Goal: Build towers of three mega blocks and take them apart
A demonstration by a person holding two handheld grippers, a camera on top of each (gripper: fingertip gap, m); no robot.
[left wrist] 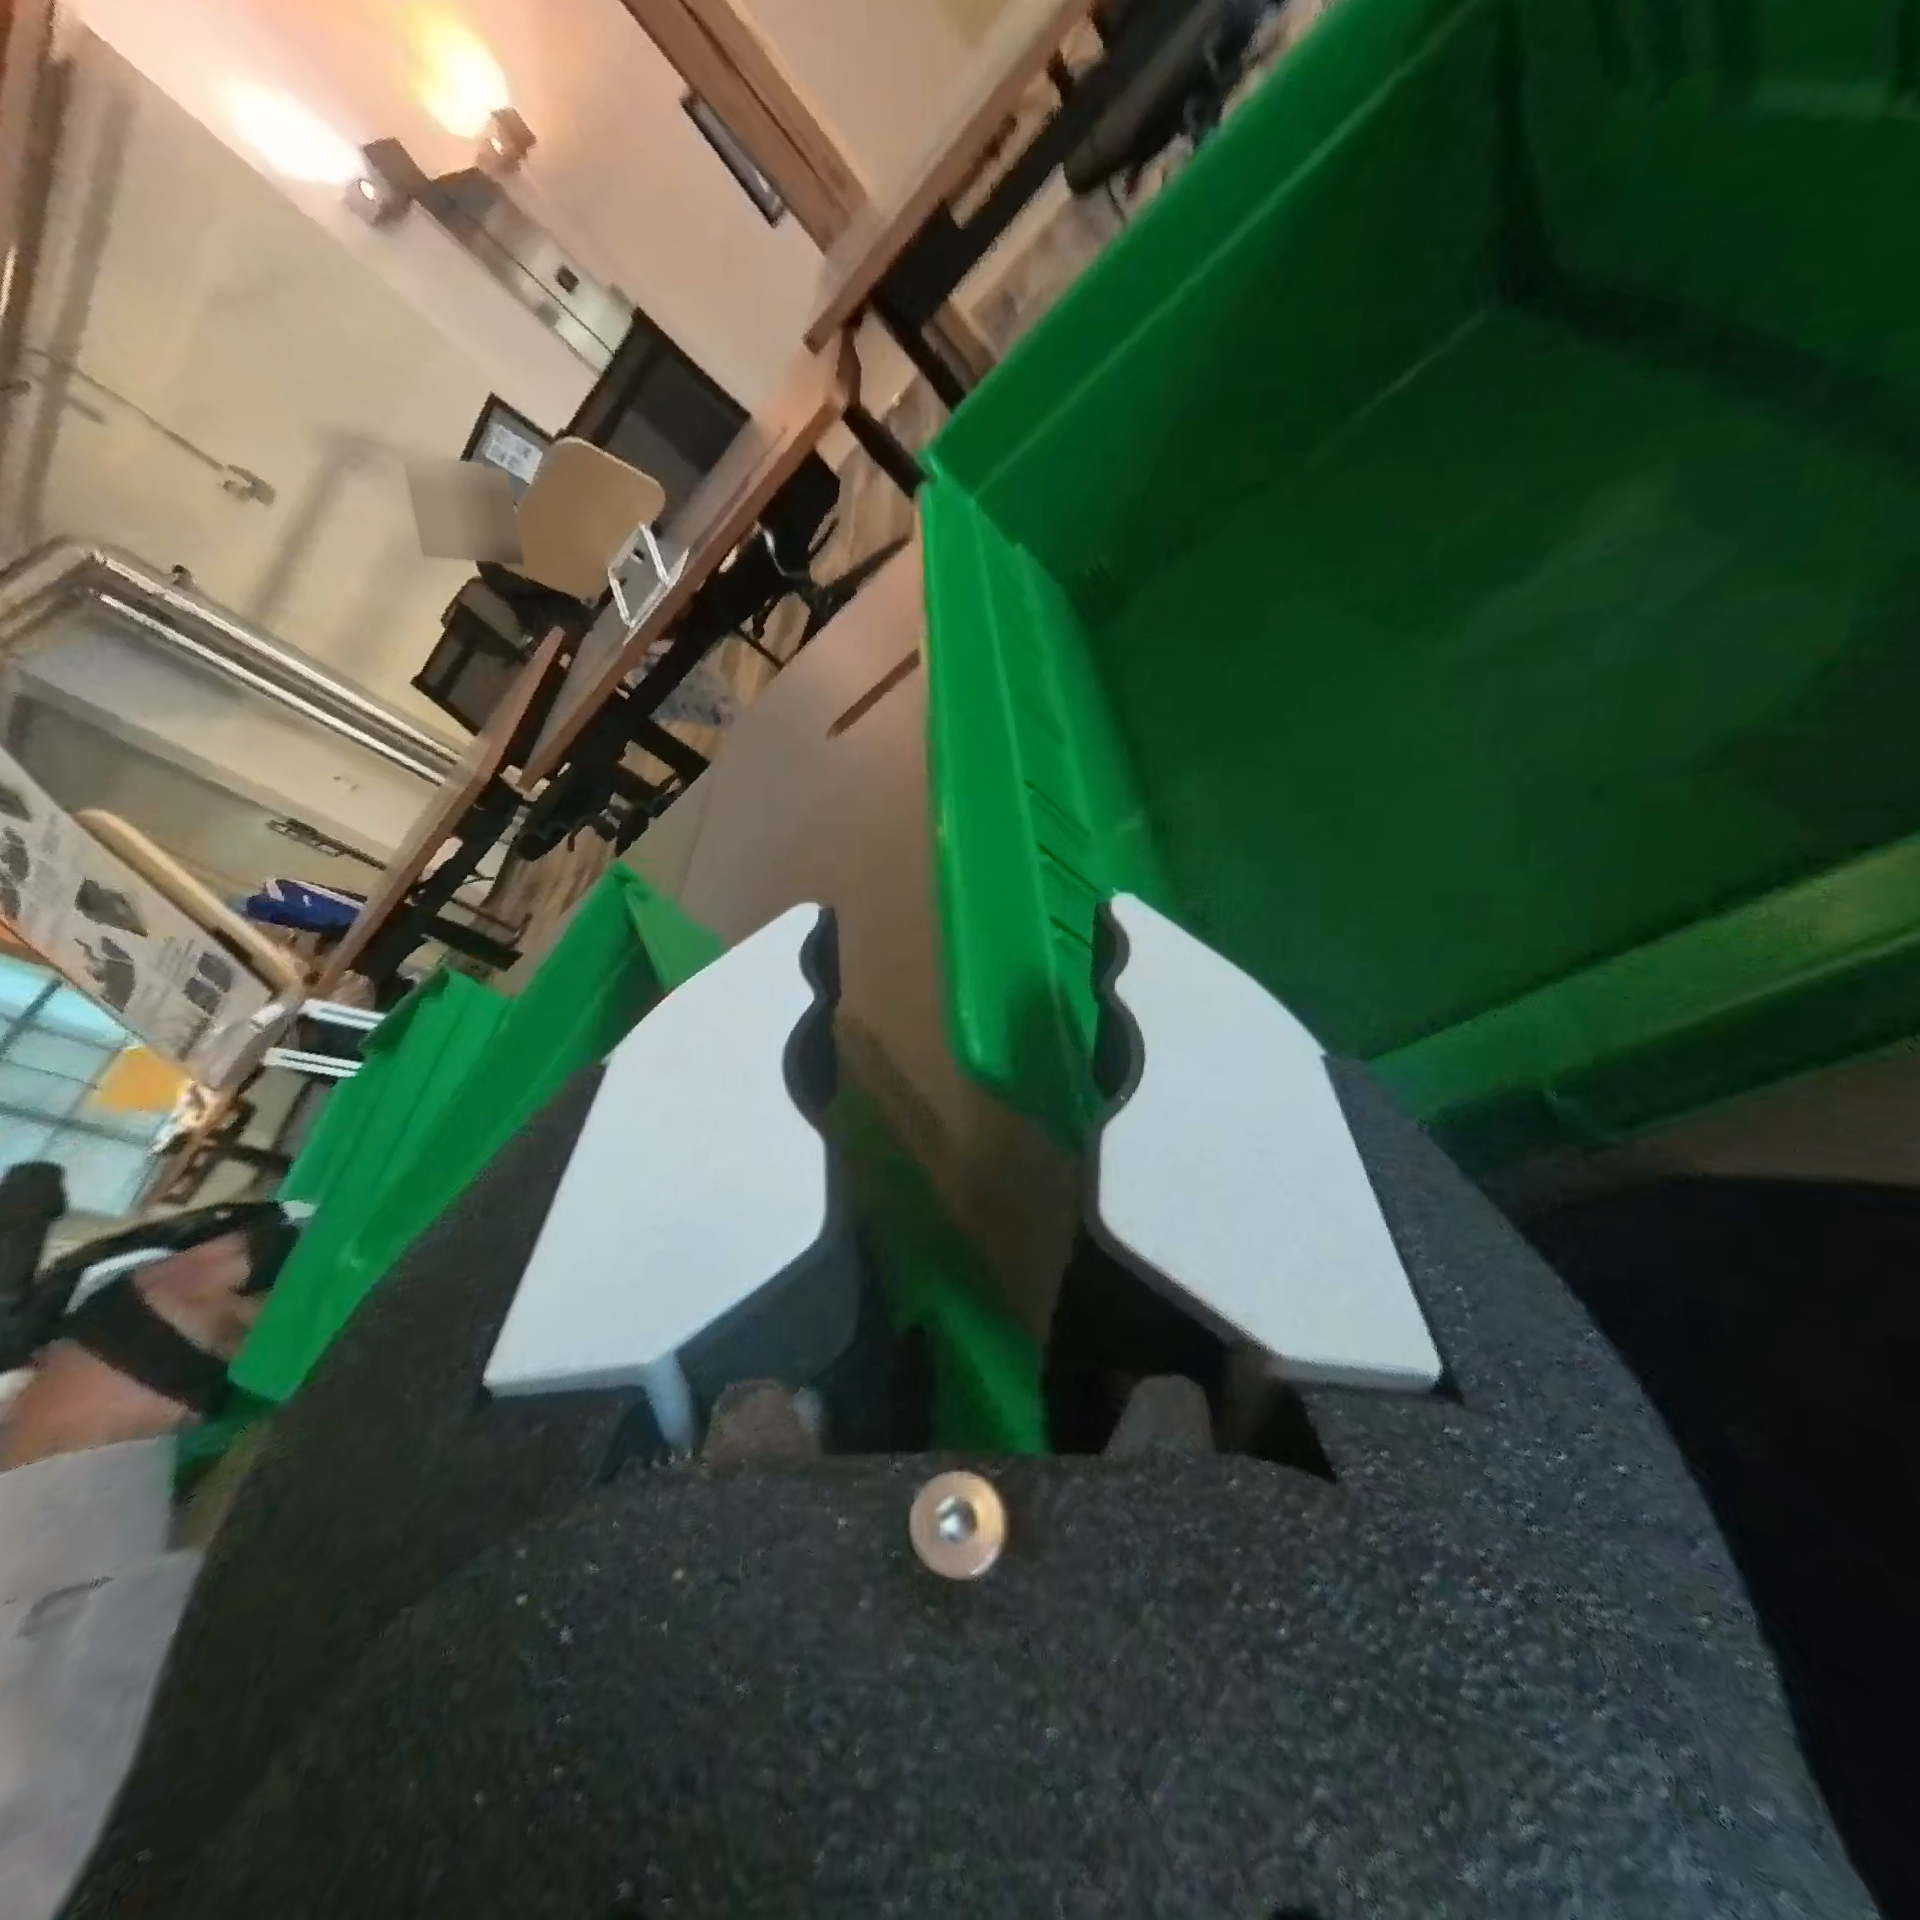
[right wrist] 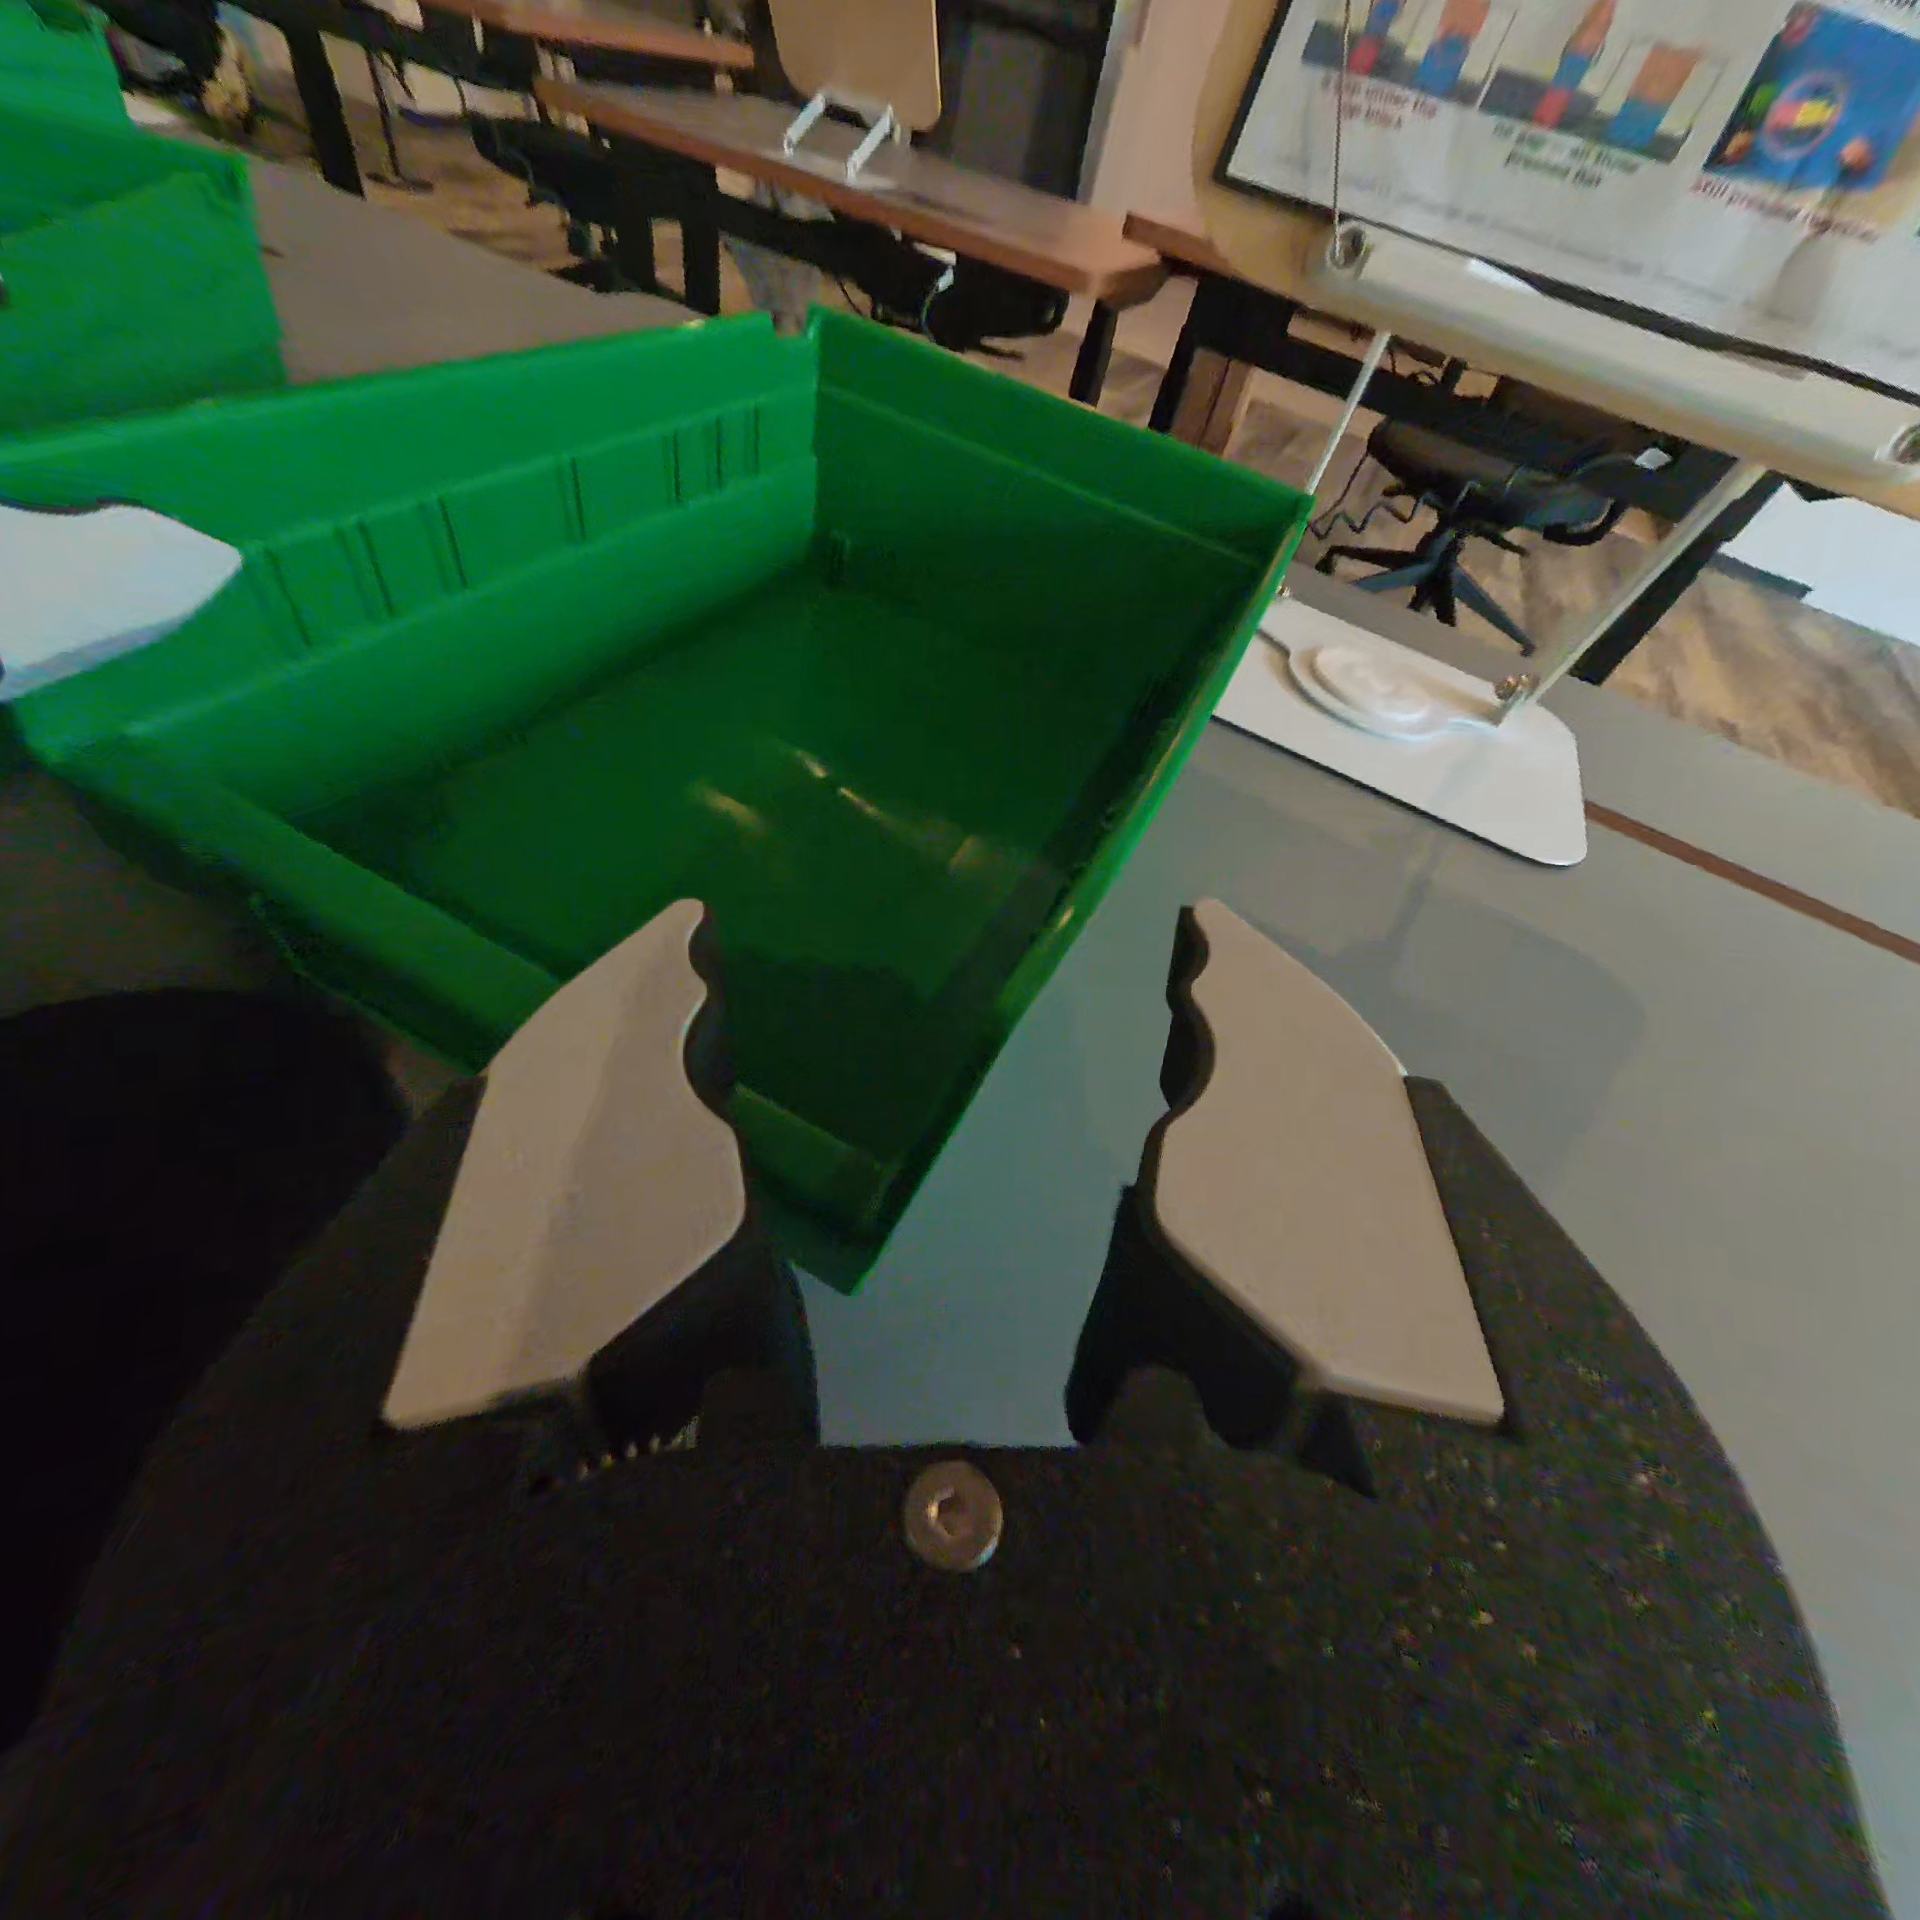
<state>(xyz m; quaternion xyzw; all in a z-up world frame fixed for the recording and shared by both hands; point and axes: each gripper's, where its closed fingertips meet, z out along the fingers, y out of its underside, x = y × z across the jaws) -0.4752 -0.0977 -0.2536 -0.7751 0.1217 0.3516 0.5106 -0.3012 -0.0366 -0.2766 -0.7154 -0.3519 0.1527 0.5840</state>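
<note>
Green bin (right wrist: 727, 727): open side up. Right gripper (right wrist: 940, 1023) wide apart over its near corner; left gripper (left wrist: 961, 997) apart beside its wall, nothing held.

Grey table (right wrist: 1455, 1039), green bin (right wrist: 1039, 468) on it, white stand base (right wrist: 1455, 769) beside, possibly another bin (right wrist: 125, 291) behind

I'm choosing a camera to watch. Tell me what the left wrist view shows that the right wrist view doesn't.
Only the left wrist view: a second green bin at its left and ceiling lights.

Only the right wrist view: the grey tabletop, a white stand base and a poster.

Both: the empty green bin, no blocks in sight, and each view's own gripper open, left gripper, right gripper.
</note>
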